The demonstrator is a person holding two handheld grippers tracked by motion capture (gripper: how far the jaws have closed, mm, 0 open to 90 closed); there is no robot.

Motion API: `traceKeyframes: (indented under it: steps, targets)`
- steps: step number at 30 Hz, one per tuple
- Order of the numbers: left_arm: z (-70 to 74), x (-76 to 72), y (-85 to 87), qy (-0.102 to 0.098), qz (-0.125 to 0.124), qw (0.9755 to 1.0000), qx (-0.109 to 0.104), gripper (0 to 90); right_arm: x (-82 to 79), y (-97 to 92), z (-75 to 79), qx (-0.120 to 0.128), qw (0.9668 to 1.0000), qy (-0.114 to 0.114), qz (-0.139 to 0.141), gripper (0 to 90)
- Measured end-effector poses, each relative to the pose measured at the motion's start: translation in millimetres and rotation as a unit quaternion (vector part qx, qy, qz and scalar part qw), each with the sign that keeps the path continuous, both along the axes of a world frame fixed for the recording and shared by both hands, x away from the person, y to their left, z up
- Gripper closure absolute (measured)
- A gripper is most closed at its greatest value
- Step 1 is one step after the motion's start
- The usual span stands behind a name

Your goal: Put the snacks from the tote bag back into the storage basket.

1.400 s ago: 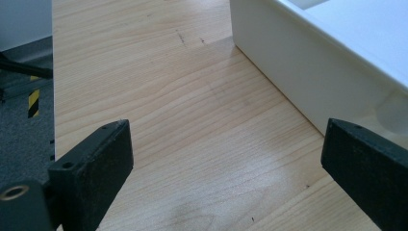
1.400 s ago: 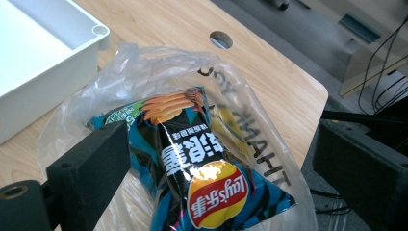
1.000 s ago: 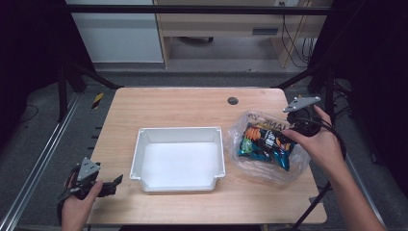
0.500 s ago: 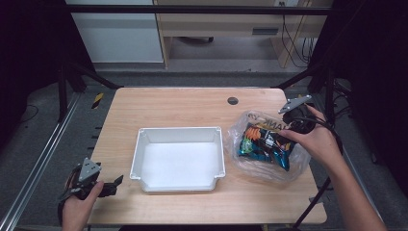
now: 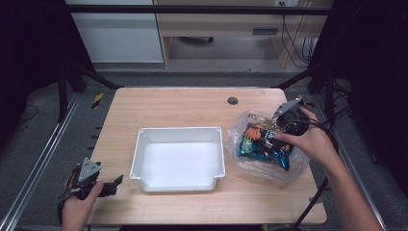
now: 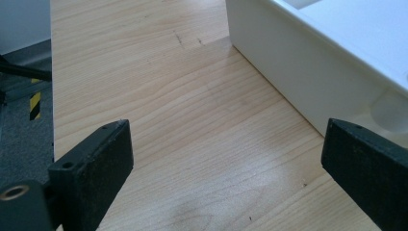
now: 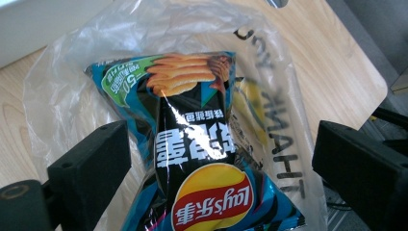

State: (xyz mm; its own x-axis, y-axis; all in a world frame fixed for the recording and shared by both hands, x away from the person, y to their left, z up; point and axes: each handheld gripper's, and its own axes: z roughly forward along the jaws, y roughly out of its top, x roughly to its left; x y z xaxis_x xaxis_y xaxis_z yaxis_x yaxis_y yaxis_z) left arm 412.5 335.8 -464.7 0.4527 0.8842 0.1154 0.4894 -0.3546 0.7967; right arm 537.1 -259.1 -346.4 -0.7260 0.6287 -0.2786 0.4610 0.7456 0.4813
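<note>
A: Where does the chip bag [image 5: 263,144] lie?

B: Near the right edge of the tabletop [image 5: 183,108], inside a clear plastic bag [image 5: 269,166] whose mouth is open, to the right of the white bin [image 5: 179,159]. Seen from above, its long axis runs slantwise, from the bin side toward the near right corner.

A: And the right hand-held gripper [image 5: 284,126]?

B: It sits at the bag's far right end, jaws spread wide, clamped on nothing. In the right gripper view the chip bag [image 7: 192,159] lies straight ahead, between and below the two jaws, its length running along the gripper's line of sight, so the jaws straddle its narrow width.

A: The left one?

B: The left hand-held gripper [image 5: 103,188] is at the near left corner, jaws also apart, pointed toward the bin wall [image 6: 308,72], well away from the bags. The right hand is plainly nearer; the pick looks like its job, likely a short drop onto the chip bag.
</note>
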Motion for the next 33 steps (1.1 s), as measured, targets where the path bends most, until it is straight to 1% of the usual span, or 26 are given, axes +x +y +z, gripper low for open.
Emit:
traceKeyframes:
  steps: [3, 6, 8, 10, 15, 20, 23, 24, 25, 27, 33]
  targets:
    - [-1.0, 0.5, -0.1, 0.003, 0.000, 1.0000, 0.002, 3.8, 0.1, -0.4, -2.9, 0.002, 1.0000, 0.000, 0.003, 6.3]
    - [-1.5, 0.8, 0.2, 0.005, 0.000, 1.0000, 0.004, 3.7, 1.1, -0.6, -6.3, 0.001, 0.9999, 0.007, 0.010, 6.5]
    - [-1.5, 0.9, 0.2, 0.005, 0.000, 1.0000, 0.005, 3.8, 1.6, 1.4, -9.8, -0.010, 0.9997, 0.014, 0.018, 7.7]
    - [-1.7, 0.9, -0.2, 0.005, 0.001, 1.0000, 0.004, 3.7, 3.5, 2.8, -13.0, -0.014, 0.9994, 0.022, 0.024, 7.7]
    - [-2.0, 1.0, -0.5, 0.007, -0.002, 1.0000, 0.004, 3.8, 7.6, 6.8, -17.8, -0.010, 0.9992, 0.031, 0.022, 7.7]
    - [-1.5, 1.1, -0.7, 0.006, -0.004, 1.0000, 0.005, 3.8, 9.1, 9.5, -22.4, -0.013, 0.9988, 0.040, 0.025, 8.1]
    - [-1.7, 1.3, -1.5, 0.008, -0.006, 0.9999, 0.008, 3.8, 11.6, 10.2, -24.5, -0.016, 0.9987, 0.040, 0.027, 9.2]
    - [-1.8, 1.5, -1.7, 0.009, -0.007, 0.9999, 0.009, 3.8, 12.7, 10.1, -24.3, -0.014, 0.9988, 0.039, 0.025, 10.4]
    - [-2.5, 1.7, -2.7, 0.009, -0.006, 0.9999, 0.006, 3.8, 14.2, 9.8, -24.3, -0.011, 0.9989, 0.037, 0.026, 10.6]
    - [-2.9, 2.3, -3.3, 0.010, -0.007, 0.9999, 0.008, 3.8, 17.2, 9.3, -25.0, -0.006, 0.9988, 0.040, 0.030, 10.1]
    - [-2.8, 2.1, -2.7, 0.010, -0.007, 0.9999, 0.007, 3.8, 26.1, 11.1, -33.8, -0.013, 0.9980, 0.057, 0.025, 9.2]
